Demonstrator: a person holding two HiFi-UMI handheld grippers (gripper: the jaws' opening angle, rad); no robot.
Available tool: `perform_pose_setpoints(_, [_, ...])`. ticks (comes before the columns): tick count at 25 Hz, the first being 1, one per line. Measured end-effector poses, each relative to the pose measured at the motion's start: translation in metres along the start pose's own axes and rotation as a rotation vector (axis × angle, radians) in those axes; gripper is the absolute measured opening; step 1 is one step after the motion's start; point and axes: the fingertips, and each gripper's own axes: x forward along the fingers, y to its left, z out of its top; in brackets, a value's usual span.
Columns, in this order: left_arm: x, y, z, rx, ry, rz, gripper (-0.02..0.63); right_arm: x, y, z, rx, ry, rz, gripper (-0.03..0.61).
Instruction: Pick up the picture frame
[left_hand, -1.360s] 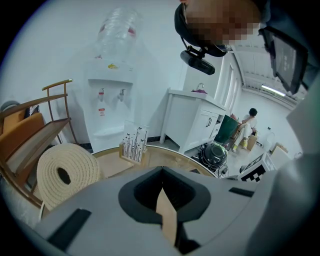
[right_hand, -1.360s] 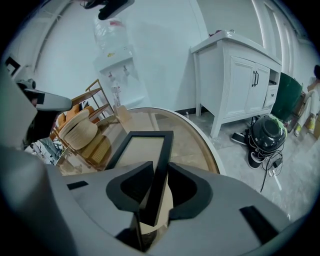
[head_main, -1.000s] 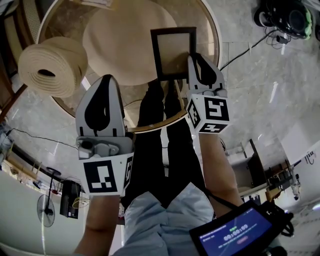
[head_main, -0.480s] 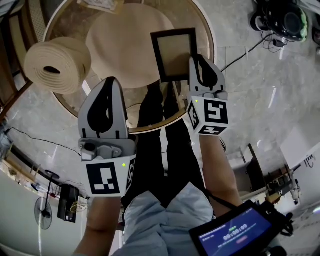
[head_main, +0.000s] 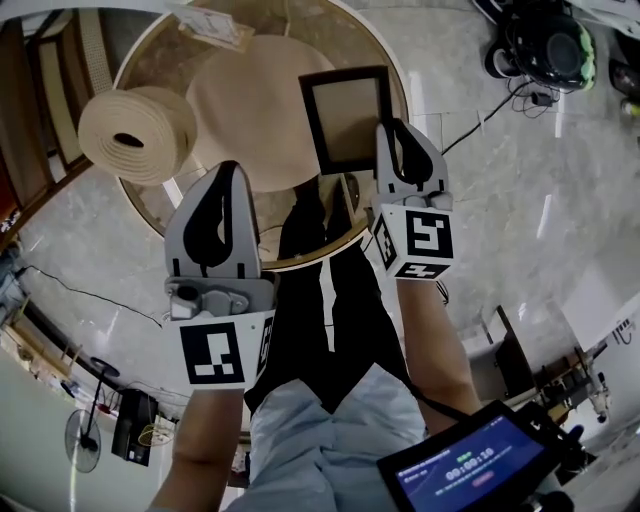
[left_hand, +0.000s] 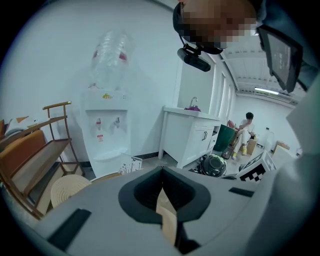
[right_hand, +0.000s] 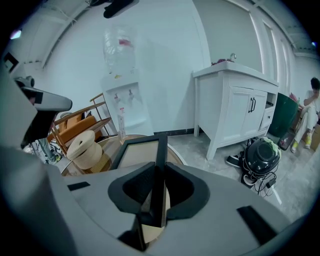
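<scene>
1. Nearest the head camera, a dark screen device (head_main: 470, 465) sits at the lower right, by the person's pale shirt.
2. The left gripper (head_main: 228, 172) (left_hand: 161, 172) hangs over the near-left rim of the table. Its jaws are pressed together with nothing between them.
3. The right gripper (head_main: 385, 132) (right_hand: 159, 169) is level with it on the other side. Its jaws pinch the right side rail of the picture frame (head_main: 348, 112) (right_hand: 161, 142).
4. The dark-rimmed frame, with its pale panel, reaches away from those jaws, lying fairly flat. It sits over the right part of the round table (head_main: 375, 40), and its left edge overlaps a beige disc (head_main: 255, 100). Whether it clears the tabletop cannot be told.
5. Left of the disc, at the table's left edge, lies a rolled beige mat (head_main: 140, 130) (right_hand: 86, 147).
6. Beyond the table stand a water dispenser (right_hand: 125, 107) (left_hand: 107, 130) and a white cabinet (right_hand: 235, 105).
7. A dark round appliance (right_hand: 262, 155) with cables rests on the floor by the cabinet.
8. Farthest back, a seated person (left_hand: 245, 130) shows in the left gripper view.
</scene>
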Motion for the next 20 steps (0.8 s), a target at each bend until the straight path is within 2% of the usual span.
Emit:
perform_pose_setpoints(5, [-0.018, -0.007, 0.031, 0.02, -0.047, 0.004, 0.011, -0.026, 0.005, 0.041, -0.014, -0.065, 0.007, 0.078])
perform_pose_setpoints(20, [-0.096, -0.002, 0.128, 0.056, -0.202, 0.135, 0.011, -0.129, 0.04, 0.165, -0.062, -0.279, 0.071, 0.078])
